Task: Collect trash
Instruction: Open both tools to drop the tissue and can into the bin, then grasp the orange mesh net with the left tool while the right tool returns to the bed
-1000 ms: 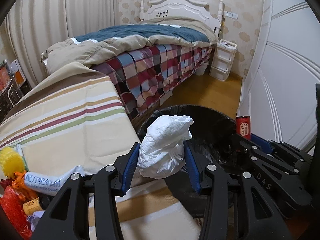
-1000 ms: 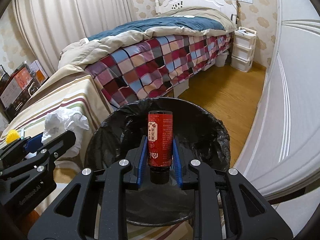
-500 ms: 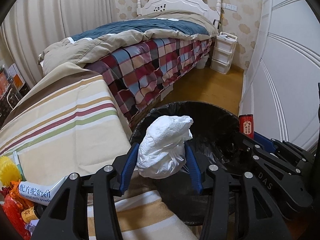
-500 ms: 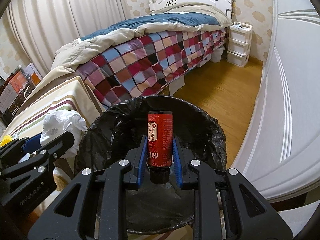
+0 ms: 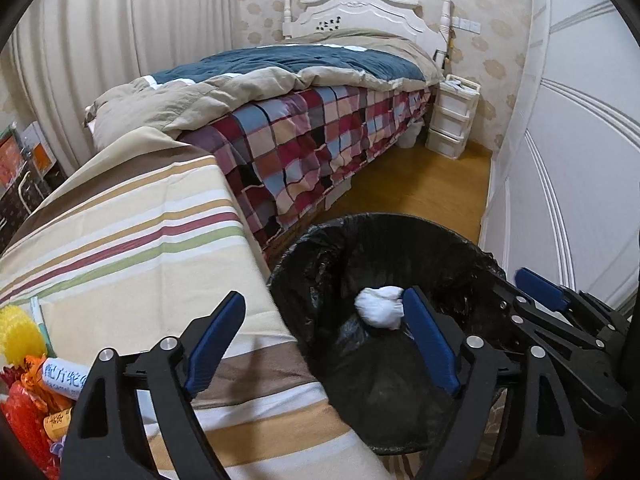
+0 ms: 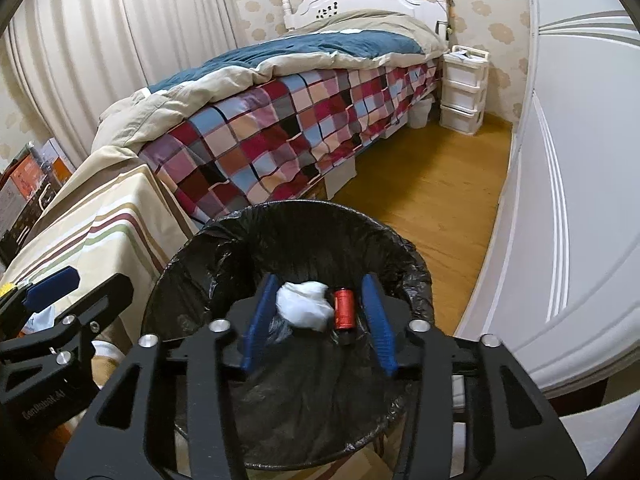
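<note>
Just let go with both: my left gripper (image 5: pixel 324 344) and right gripper (image 6: pixel 318 322) jaws are opening with nothing in them, and the crumpled tissue (image 6: pixel 305 309) and red bottle (image 6: pixel 344 309) that were clamped a second ago now sit inside the black-lined trash bin (image 6: pixel 200 240) at 12 o'clock, leaving the wrapper pile (image 5: pixel 36 392) at 8.

You've got a bed (image 5: pixel 320 128) with a patchwork checked cover (image 6: pixel 304 136) and a blue-and-beige duvet (image 5: pixel 288 64) running back to a white headboard (image 5: pixel 360 8). White plastic drawers (image 6: pixel 464 88) sit by the headboard end, wood floor (image 6: pixel 432 200) alongside, pleated curtains (image 5: pixel 120 40) behind.
</note>
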